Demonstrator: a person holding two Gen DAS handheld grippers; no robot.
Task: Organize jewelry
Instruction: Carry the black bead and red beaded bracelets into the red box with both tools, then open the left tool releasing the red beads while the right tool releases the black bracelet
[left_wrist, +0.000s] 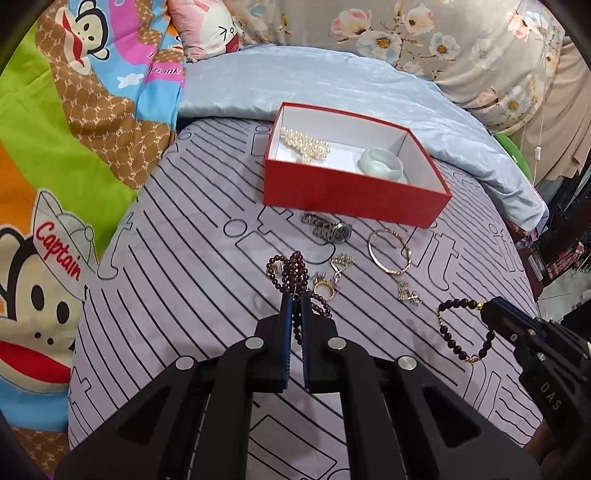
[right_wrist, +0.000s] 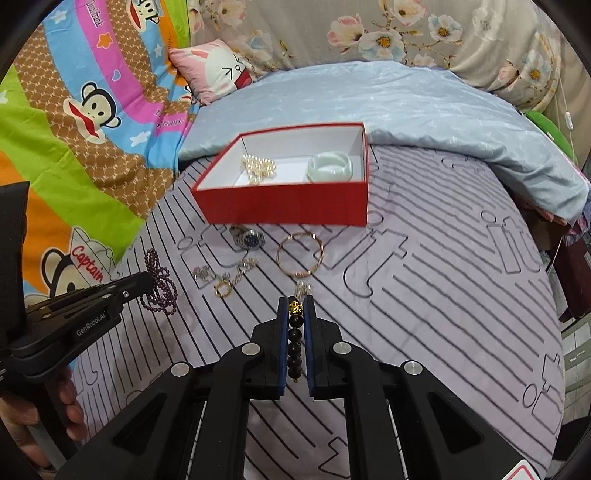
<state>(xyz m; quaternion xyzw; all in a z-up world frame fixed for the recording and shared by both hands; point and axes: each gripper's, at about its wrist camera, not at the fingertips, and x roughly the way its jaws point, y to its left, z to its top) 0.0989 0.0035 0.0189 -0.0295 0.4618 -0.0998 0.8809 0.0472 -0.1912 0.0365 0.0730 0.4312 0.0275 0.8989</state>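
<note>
Here bare bedsheet (right_wrist: 424, 295) flanks red box (right_wrist: 280, 206).

Red box, lilac striped bed sheet

The red box (left_wrist: 347, 201) is white inside, holding cream pearls (left_wrist: 306, 144) and a pale green bangle (left_wrist: 382, 164); at six o'clock of it lie a silver watch (left_wrist: 327, 227), rose-gold bangle (left_wrist: 389, 251) and dark purple beads (left_wrist: 291, 269) on the black-lined lilac sheet (left_wrist: 177, 288).

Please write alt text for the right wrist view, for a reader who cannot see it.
The right tool is shut on a dark bead bracelet above a striped bedsheet. Ahead, a red box holds pearls and a jade bangle; a watch and gold bangle lie before it.
</note>
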